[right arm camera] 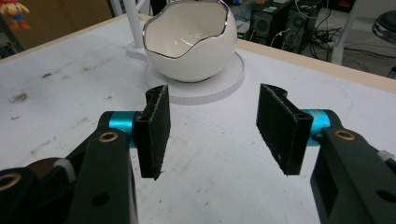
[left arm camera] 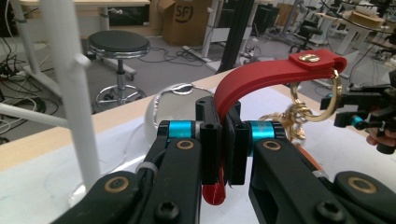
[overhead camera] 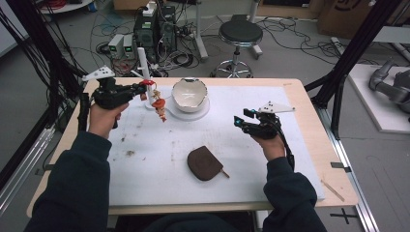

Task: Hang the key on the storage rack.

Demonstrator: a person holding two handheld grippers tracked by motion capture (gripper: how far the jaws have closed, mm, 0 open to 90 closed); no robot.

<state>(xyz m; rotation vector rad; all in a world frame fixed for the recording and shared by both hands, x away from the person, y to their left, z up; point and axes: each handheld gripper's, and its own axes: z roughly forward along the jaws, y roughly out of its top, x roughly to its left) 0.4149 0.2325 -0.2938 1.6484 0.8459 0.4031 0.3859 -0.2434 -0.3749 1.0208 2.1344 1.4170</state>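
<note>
Red leather strap (left arm camera: 261, 77) of the keychain sits pinched flat between your left gripper's (overhead camera: 143, 87) closed jaws, lifted above the far left part of the white table mat (overhead camera: 145, 164), its gold ring (left arm camera: 329, 100) and small orange figure charm (overhead camera: 159, 107) dangling below, just beside the white peg stand (overhead camera: 143, 63) and the eggshell-shaped white bowl (overhead camera: 189, 94) on its round white base (overhead camera: 203, 112). Your right gripper (overhead camera: 240, 120) hovers near the mat's right edge, jaws partly apart with nothing between them. Nearer your edge, a brown leather pouch (overhead camera: 204, 163) lies flat.
</note>
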